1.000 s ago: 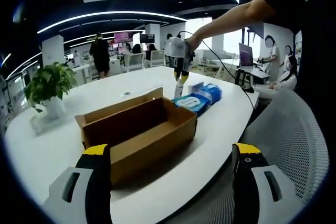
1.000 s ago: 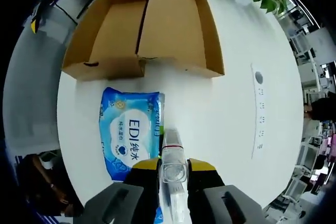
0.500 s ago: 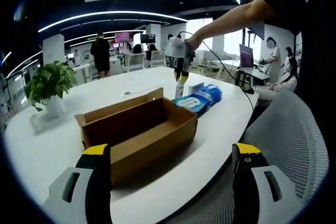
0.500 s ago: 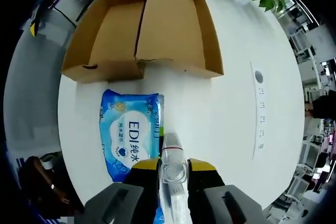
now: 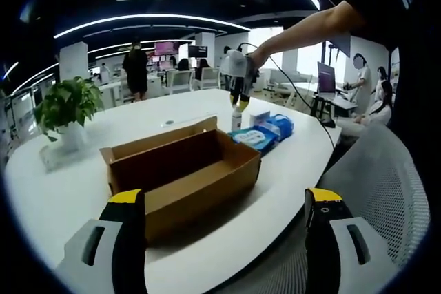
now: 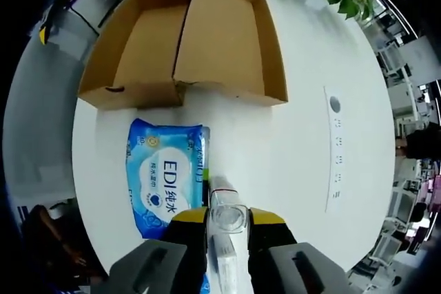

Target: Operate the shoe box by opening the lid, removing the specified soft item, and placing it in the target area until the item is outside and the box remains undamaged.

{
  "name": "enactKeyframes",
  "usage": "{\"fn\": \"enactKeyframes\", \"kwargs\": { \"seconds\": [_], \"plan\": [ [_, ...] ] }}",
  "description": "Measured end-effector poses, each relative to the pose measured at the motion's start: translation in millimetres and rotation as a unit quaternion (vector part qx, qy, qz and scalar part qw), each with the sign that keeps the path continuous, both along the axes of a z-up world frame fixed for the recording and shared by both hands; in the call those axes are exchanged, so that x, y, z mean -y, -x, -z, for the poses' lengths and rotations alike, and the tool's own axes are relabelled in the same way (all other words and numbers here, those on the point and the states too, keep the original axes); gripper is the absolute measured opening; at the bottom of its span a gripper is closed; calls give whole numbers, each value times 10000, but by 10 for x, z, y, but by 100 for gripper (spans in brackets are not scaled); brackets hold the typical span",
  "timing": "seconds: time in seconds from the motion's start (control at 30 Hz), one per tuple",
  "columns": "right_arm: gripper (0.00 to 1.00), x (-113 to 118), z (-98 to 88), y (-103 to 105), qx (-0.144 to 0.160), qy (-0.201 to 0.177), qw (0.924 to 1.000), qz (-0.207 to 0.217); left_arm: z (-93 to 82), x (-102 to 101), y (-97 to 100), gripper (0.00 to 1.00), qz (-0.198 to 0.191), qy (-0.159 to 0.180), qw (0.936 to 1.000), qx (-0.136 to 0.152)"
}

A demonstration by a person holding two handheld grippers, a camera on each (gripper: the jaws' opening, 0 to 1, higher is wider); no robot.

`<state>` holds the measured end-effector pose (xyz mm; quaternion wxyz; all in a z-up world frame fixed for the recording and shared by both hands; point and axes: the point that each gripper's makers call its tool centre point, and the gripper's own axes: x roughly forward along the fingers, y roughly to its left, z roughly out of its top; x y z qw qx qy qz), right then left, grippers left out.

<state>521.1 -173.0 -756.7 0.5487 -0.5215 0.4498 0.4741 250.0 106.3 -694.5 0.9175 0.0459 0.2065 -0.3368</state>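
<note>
The brown cardboard shoe box point(image 5: 182, 170) lies open on the white table point(image 5: 62, 197), its lid point(image 6: 227, 39) folded back beside the empty base point(image 6: 138, 46). A blue pack of wipes point(image 6: 164, 173) lies flat on the table just outside the box, also seen as the blue pack point(image 5: 265, 132). My right gripper point(image 6: 227, 222) is shut on a small clear bottle point(image 6: 226, 211) and hangs over the table next to the pack; a person's hand holds this right gripper point(image 5: 238, 98). My left gripper point(image 5: 227, 239) is open at the near table edge, in front of the box.
A potted plant point(image 5: 65, 108) stands at the far left of the table. A socket strip point(image 6: 334, 149) is set into the tabletop. A small white carton point(image 5: 258, 116) stands by the wipes. A grey mesh chair point(image 5: 386, 191) is at the right. People stand and sit behind.
The right gripper view has drifted slightly, with the bottle still in the jaws. The box, the wipes pack and my left gripper stay where they were.
</note>
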Motion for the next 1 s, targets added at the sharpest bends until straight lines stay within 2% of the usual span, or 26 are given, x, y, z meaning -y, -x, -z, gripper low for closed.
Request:
{"fn": "enactKeyframes", "kwargs": {
  "seconds": [0.5, 0.67, 1.0],
  "plan": [
    [22, -24, -32, 1, 138, -55, 9997, -192, 0, -69, -18, 97, -172, 10, 9997, -147],
    [24, -56, -86, -10, 219, -182, 9995, -124, -51, -151, -85, 97, -356, 142, 9991, -190],
    [28, -181, -216, -72, 307, -655, 9970, 280, 5, -415, -224, 89, -679, -154, 9970, -341]
  ]
}}
